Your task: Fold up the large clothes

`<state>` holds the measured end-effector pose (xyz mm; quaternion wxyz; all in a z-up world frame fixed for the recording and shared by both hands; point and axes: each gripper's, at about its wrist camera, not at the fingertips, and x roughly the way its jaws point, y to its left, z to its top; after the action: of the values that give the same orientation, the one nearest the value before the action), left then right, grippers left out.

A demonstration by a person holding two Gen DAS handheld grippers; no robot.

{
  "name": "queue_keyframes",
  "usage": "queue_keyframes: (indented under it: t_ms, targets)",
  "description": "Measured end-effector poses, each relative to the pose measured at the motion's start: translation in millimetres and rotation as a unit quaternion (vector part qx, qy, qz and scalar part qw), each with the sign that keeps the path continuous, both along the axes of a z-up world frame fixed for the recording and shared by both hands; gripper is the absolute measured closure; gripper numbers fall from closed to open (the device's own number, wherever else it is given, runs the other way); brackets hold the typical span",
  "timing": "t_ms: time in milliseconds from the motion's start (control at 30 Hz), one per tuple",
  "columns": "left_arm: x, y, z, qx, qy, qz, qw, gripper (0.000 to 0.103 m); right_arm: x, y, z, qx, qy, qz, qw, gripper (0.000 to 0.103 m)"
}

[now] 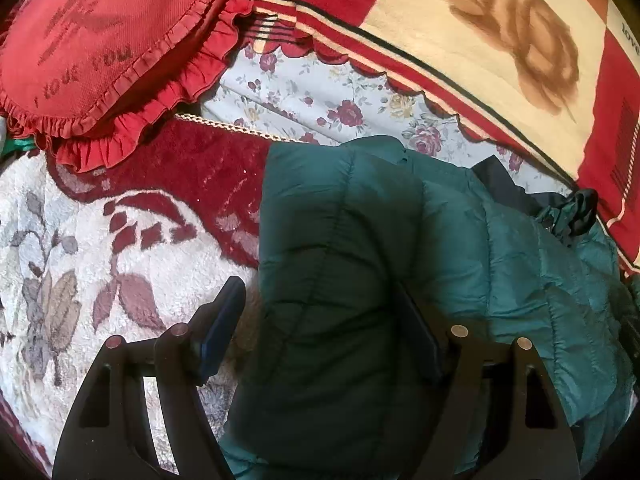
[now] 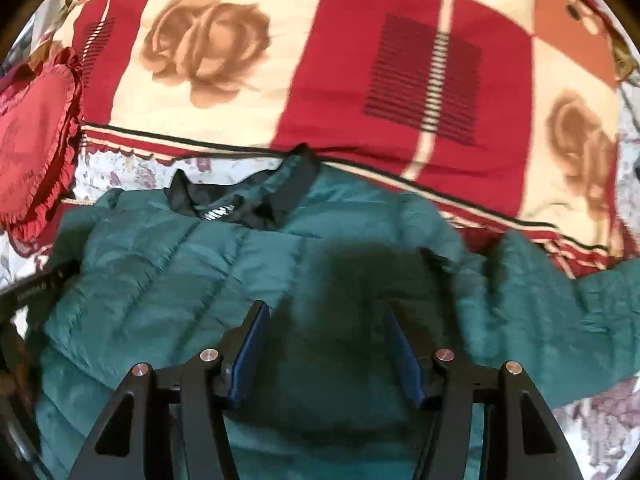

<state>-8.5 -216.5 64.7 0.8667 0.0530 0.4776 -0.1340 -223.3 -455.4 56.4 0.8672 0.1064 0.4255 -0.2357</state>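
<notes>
A dark green quilted puffer jacket [image 1: 400,260] lies on a bed; in the right wrist view [image 2: 200,264] it is spread out with its black collar [image 2: 240,200] at the far side. My left gripper [image 1: 320,320] is open, and a folded green sleeve or side panel runs up between its wide-apart blue pads [image 1: 224,324]. My right gripper [image 2: 324,344] is open and empty just above the jacket's middle, casting a shadow on it. The left gripper's black body [image 2: 36,288] shows at the left edge of the right wrist view.
A red frilled heart cushion [image 1: 108,48] lies at the far left. A red and cream rose-patterned blanket [image 2: 320,60] is bunched behind the jacket. A floral sheet [image 1: 320,100] and a white and maroon plush blanket [image 1: 100,240] cover the bed.
</notes>
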Motion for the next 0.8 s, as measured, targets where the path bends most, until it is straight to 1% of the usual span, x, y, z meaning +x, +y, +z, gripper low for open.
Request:
queue_keyframes:
  t_ms: [33,100,133,167,233,333,433,500,600,700,800]
  targets:
    - [-0.8,-0.2,-0.3,0.001,-0.002,0.0,1.0,0.026,-5.3,-3.5,-4.2,-0.006,0.008,-0.005,1.0,0.046]
    - [-3.4,-1.4,-0.1,0.003,-0.006,0.0,1.0,0.026,-7.3,-12.6,-17.7,-0.004,0.031,-0.019,0.999,0.047]
    - [-4.5,-2.5,-0.5,0.005,-0.008,-0.001,1.0,0.026,-6.1,-16.3,-22.4,0.004,0.035,-0.024,0.999,0.047]
    - [-5.8,-3.9,-0.8,0.008,-0.012,-0.003,0.9999,0.026,-5.2,-22.1,-29.2,0.022,0.037,-0.028,0.999,0.047]
    - [-8.0,-6.1,-0.5,0.016,-0.018,-0.004,0.9997,0.026,-2.7,-25.2,-30.2,0.027,0.038,-0.031,0.998,0.047]
    - [-10.3,-7.2,1.1,0.022,-0.023,-0.006,0.9995,0.026,-5.1,-20.0,-20.6,0.013,0.042,-0.03,0.999,0.047]
    - [-19.0,-7.0,7.1,0.02,-0.028,-0.013,0.9993,0.026,-19.6,-13.5,-1.5,0.023,0.012,-0.031,0.999,0.047]
    - [-24.8,-6.6,11.3,0.023,-0.035,-0.015,0.999,0.026,-28.0,-8.3,8.1,0.021,-0.004,-0.029,0.999,0.047]
    - [-35.8,-5.1,20.0,0.008,-0.04,-0.023,0.9989,0.027,-31.5,3.8,21.5,0.02,-0.021,-0.014,0.999,0.047]
    - [-49.1,-7.2,29.6,0.003,-0.055,-0.035,0.9979,0.027,-28.4,16.2,25.4,0.016,-0.026,0.002,1.0,0.047]
    - [-59.8,-11.3,37.4,0.005,-0.066,-0.048,0.9967,0.027,-19.2,24.8,23.8,0.011,-0.022,0.014,1.0,0.047]
